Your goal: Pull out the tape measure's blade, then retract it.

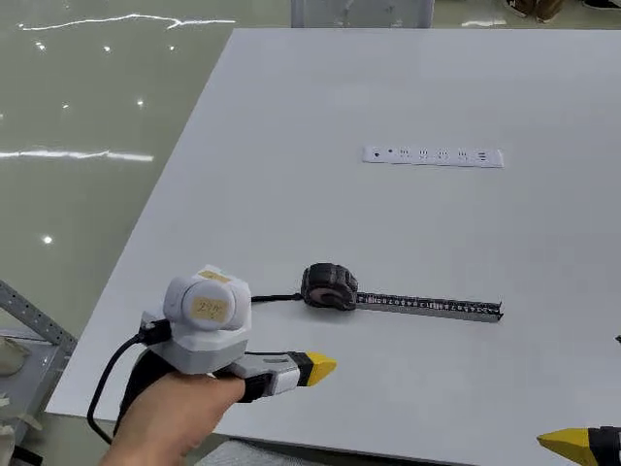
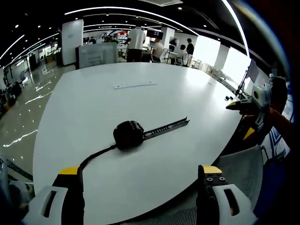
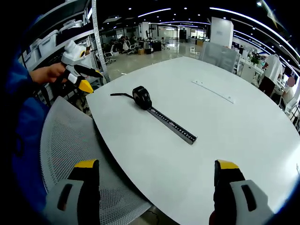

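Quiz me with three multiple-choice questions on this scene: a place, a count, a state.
1. Where is the round black tape measure case? A) on the white table, apart from both grippers B) in a gripper C) on the floor
2. How many flat white power strips lie there? A) none B) one C) three
3. The dark blade is: A) fully retracted B) pulled out, lying flat C) curling upward
Answers: A, clear of left gripper and right gripper; B, a single strip; B, it stretches along the tabletop.

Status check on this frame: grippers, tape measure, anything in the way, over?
Left gripper open, right gripper open, both empty. Black tape measure lying on white table, blade out, unheld. White power strip beyond, apart.
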The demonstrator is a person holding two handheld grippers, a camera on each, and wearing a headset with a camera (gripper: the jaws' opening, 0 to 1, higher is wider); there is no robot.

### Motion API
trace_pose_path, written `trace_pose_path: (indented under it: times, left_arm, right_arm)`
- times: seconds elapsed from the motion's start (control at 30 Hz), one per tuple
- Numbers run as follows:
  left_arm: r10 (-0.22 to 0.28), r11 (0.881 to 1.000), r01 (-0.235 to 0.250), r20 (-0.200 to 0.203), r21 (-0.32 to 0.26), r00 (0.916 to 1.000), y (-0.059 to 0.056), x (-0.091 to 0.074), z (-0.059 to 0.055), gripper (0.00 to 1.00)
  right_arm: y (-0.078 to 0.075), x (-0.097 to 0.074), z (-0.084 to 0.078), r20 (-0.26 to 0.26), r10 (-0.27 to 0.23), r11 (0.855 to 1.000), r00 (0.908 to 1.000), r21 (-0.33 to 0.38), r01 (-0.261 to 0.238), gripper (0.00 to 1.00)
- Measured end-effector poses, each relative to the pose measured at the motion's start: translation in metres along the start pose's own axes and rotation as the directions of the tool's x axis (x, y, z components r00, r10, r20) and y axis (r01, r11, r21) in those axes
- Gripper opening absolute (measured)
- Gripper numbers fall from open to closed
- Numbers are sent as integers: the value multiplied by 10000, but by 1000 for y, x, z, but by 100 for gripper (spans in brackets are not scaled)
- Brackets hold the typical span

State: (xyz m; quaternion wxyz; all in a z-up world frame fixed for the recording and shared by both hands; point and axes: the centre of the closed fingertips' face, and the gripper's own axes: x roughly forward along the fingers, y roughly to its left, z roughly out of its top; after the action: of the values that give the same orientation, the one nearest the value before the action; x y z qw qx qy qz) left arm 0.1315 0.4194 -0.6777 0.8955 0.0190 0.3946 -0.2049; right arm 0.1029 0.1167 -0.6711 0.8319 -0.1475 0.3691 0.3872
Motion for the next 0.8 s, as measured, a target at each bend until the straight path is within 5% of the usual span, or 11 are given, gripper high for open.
trace_pose_path:
  times: [0.8]
  left_arm:
    - [181,9994,-188,-230,-292,9996,-5,59,9,96]
  right_arm:
    - [-23,48,3,-685,617,9950,9957,-747,-668,93]
